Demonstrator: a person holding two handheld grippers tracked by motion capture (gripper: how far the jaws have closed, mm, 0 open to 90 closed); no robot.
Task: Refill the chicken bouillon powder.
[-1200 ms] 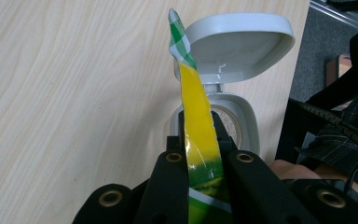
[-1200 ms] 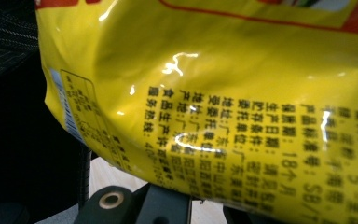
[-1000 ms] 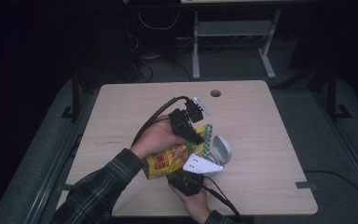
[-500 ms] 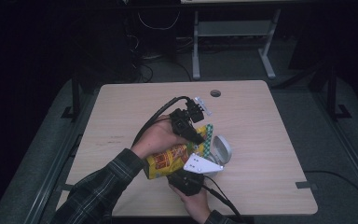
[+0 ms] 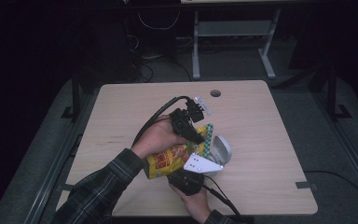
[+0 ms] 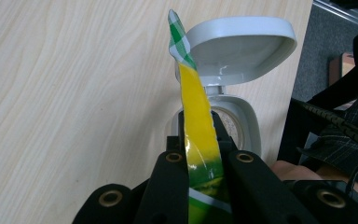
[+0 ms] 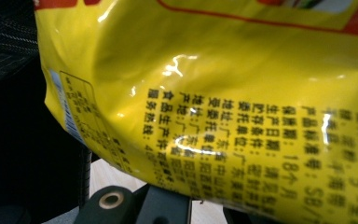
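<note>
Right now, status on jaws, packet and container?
Left gripper shut on yellow packet top edge. Right gripper under packet, jaws hidden. Grey container open, lid up, just beyond packet.

High view overhead facing forward-down, gripper views close, sharing yellow bag [image 5: 168, 158]

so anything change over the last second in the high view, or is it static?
Nothing visibly changed. The left gripper stays clamped on the top edge of the yellow snack bag, the right gripper stays under the bag's lower end, and the grey flip-lid container sits open beside them on the table, same spot.
</note>
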